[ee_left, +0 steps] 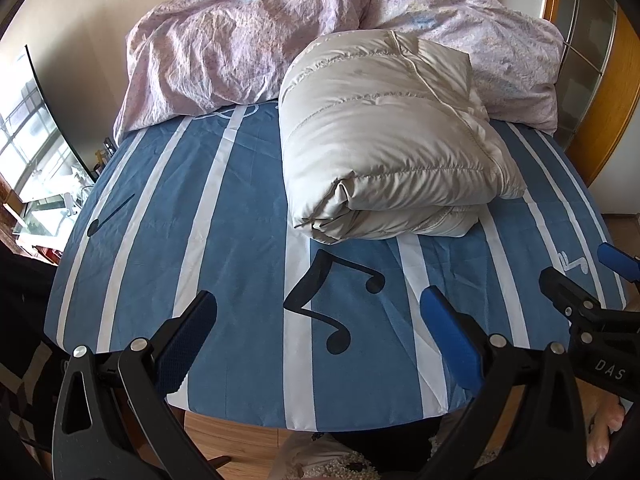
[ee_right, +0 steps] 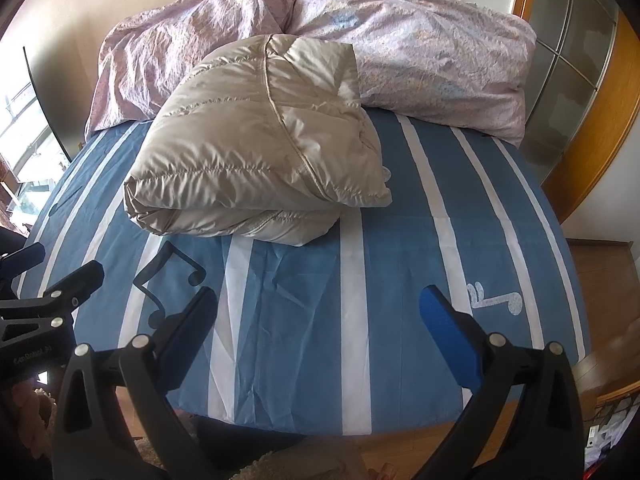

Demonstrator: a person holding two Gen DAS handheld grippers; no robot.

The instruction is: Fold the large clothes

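A beige quilted down jacket (ee_left: 384,140) lies folded into a thick bundle on the blue-and-white striped bed sheet (ee_left: 224,232). It also shows in the right wrist view (ee_right: 256,148). My left gripper (ee_left: 318,308) is open and empty, held over the bed's near edge, well short of the jacket. My right gripper (ee_right: 318,308) is open and empty too, over the near edge to the right of the left one. The right gripper shows at the right edge of the left wrist view (ee_left: 584,268), and the left gripper at the left edge of the right wrist view (ee_right: 64,268).
A crumpled pink floral duvet (ee_left: 248,40) is piled along the far side of the bed, just behind the jacket. A wooden-framed glass door (ee_right: 576,80) stands at the right. A window and a dark panel (ee_left: 48,132) are at the left. Wooden floor lies below the bed's edge.
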